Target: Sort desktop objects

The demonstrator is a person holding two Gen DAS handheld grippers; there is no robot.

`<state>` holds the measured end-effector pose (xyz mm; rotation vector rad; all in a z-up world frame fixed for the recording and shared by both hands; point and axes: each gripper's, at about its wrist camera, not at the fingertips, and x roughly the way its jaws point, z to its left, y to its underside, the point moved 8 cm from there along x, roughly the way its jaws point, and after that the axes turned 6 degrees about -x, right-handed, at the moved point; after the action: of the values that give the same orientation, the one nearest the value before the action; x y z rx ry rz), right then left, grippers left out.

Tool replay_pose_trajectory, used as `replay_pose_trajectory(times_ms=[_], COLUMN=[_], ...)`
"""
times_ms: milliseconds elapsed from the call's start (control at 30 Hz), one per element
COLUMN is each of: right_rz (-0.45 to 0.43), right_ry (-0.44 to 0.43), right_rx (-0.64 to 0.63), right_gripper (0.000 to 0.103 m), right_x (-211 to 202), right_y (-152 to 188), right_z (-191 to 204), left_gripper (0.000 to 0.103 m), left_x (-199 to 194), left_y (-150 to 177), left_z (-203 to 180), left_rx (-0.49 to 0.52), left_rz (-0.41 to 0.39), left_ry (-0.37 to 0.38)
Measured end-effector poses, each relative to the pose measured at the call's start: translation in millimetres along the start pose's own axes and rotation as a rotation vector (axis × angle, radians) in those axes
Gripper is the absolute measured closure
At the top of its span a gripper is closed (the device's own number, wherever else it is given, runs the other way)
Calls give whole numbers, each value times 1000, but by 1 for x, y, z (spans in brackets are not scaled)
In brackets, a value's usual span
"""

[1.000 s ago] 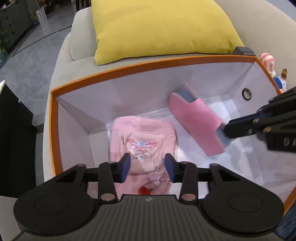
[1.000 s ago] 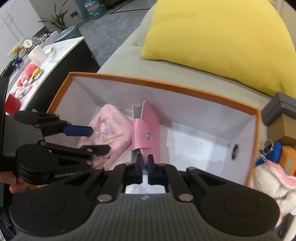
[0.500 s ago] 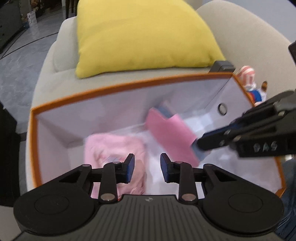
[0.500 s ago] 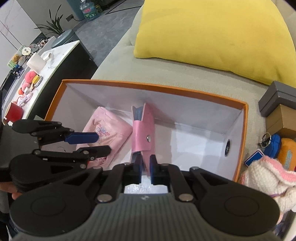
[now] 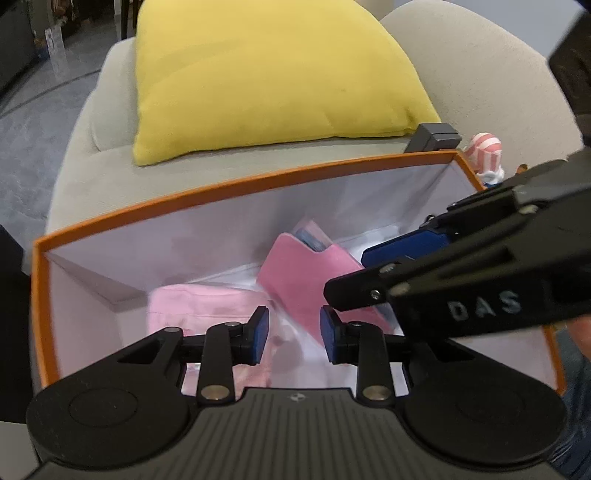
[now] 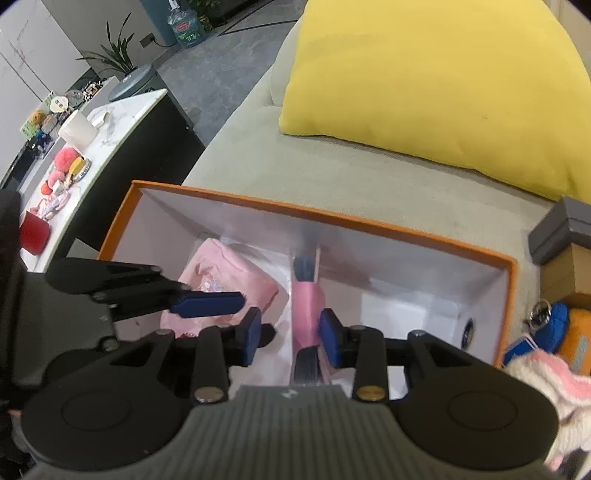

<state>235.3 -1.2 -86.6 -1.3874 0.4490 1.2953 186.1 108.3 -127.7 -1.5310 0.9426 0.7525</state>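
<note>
Right tool (image 6: 290, 334): we see jaws opening, pink wallet (image 6: 308, 306) between them, ungripped.
Left tool (image 5: 294, 334): open, empty.
Risk: we expect the wallet may topple inside the box (image 6: 388, 225).

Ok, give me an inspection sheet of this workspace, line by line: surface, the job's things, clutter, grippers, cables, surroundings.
Surface: beige sofa seat; orange-rimmed box sits on it.
Job's things: pink wallet leans tilted inside the box; pink pouch lies flat beside it.
Clutter: grey box, blue keychain and pink-and-white knitted thing on the sofa beside the orange-rimmed box.
Grippers: left gripper open, nothing between its pads; right gripper opening, wallet between the pads but not pressed.
Cables: nothing seen.
Surroundings: yellow cushion behind the box; white table with small items; potted plant; water bottle.
</note>
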Motion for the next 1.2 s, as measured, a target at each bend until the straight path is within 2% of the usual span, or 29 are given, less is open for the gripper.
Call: replay_pose_trajectory(times_ms=[133, 167, 200, 233, 333, 433, 567, 700, 767, 833, 1000, 1067, 1200], right_rz=[16, 16, 17, 19, 33, 38, 21, 4, 0, -4, 13, 18, 4], right_ry=[-13, -20, -27, -33, -51, -102, -96, -158, -188, -181, -193, -184, -178], right_rx=[3, 0, -2, -1, 20, 50, 54, 93, 109, 102, 86, 82, 98], right_gripper=[67, 67, 67, 67, 68, 81, 80, 80, 80, 80, 78, 84, 85], right_x=[11, 11, 13, 14, 22, 28, 28, 28, 28, 30, 38, 42, 42], right_y=[-1, -1, -1, -1, 0, 2, 0, -1, -2, -2, -1, 0, -2], right_z=[1, 2, 3, 4, 3, 8, 10, 10, 12, 14, 24, 28, 34], left_gripper=[66, 60, 48, 45, 44, 39, 36, 57, 62, 71, 73, 74, 75], left_x=[-3, -3, -2, 0, 7, 14, 16, 12, 7, -2, -26, -35, -50], left_y=[11, 16, 21, 25, 38, 44, 43, 43, 42, 39, 34, 31, 29], left_z=[11, 13, 14, 15, 17, 18, 20, 21, 24, 27, 38, 43, 53], left_rx=[62, 76, 87, 100, 143, 159, 156, 140, 125, 93, 5, -24, -78], left_rz=[27, 43, 57, 66, 91, 92, 94, 101, 98, 84, 42, 26, -5], left_ry=[-107, -123, -134, -146, -199, -250, -268, -225, -203, -161, -101, -73, -66])
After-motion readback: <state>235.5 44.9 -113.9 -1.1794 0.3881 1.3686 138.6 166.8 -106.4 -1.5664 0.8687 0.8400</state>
